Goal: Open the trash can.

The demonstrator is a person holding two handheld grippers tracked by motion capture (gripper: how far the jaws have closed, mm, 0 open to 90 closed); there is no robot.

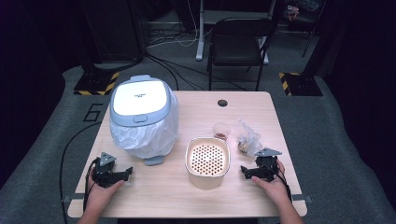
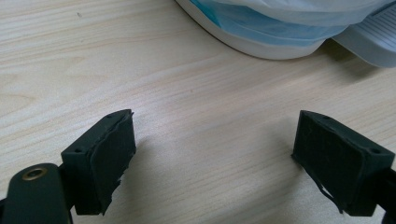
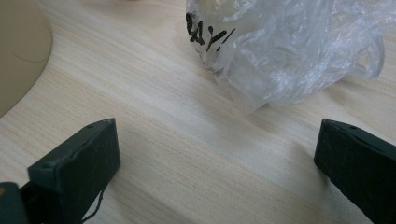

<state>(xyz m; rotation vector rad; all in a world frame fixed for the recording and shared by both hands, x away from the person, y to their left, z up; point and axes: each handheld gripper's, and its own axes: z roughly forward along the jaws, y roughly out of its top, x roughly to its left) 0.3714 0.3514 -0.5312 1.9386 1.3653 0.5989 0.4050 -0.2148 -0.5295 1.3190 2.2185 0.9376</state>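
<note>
A person rests both hands on a pale wooden table [image 1: 261, 107]; the left gripper [image 2: 212, 154] lies wide open and empty near a white lidded bin lined with plastic [image 1: 142, 116]; the right gripper [image 3: 217, 161], equally wide and empty, points at a crumpled clear plastic bag [image 3: 285, 51], beside a cream perforated tub [image 1: 208, 161].

High view: surface [image 1: 187, 196] brightly lit from above, room around it dark, corners vignetted, picture soft. Bin lid [image 1: 140, 97] glares white. Gripper views sharp on wood grain, soft shadows under the fingers [image 2: 109, 158], near fingers slightly blurred.
</note>
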